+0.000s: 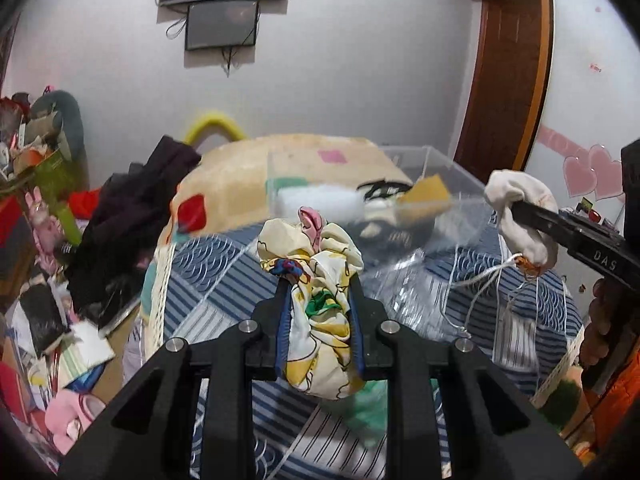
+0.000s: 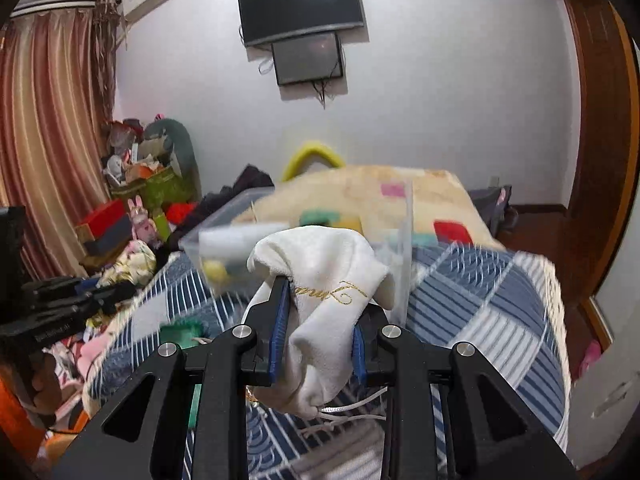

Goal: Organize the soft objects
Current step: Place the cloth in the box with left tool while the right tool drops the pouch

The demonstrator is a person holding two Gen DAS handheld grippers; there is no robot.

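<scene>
My left gripper (image 1: 318, 280) is shut on a bundled yellow-and-white printed cloth (image 1: 320, 320) and holds it above the bed. My right gripper (image 2: 326, 284) is shut on a white drawstring pouch (image 2: 332, 280) with gold lettering; its cords hang below. The pouch also shows in the left wrist view (image 1: 520, 216), held at the right. A clear plastic bin (image 1: 432, 184) sits on the bed ahead, holding a yellow sponge (image 1: 426, 196), a white soft item (image 1: 320, 200) and dark items. In the right wrist view the bin (image 2: 248, 236) stands just beyond the pouch.
The bed has a blue-and-white patterned cover (image 1: 224, 280) and a cream blanket (image 1: 248, 184) behind the bin. A green soft item (image 2: 182, 330) lies on the cover. Dark clothes (image 1: 132, 216) and clutter pile up at the left. A wooden door frame (image 1: 508, 80) stands at the right.
</scene>
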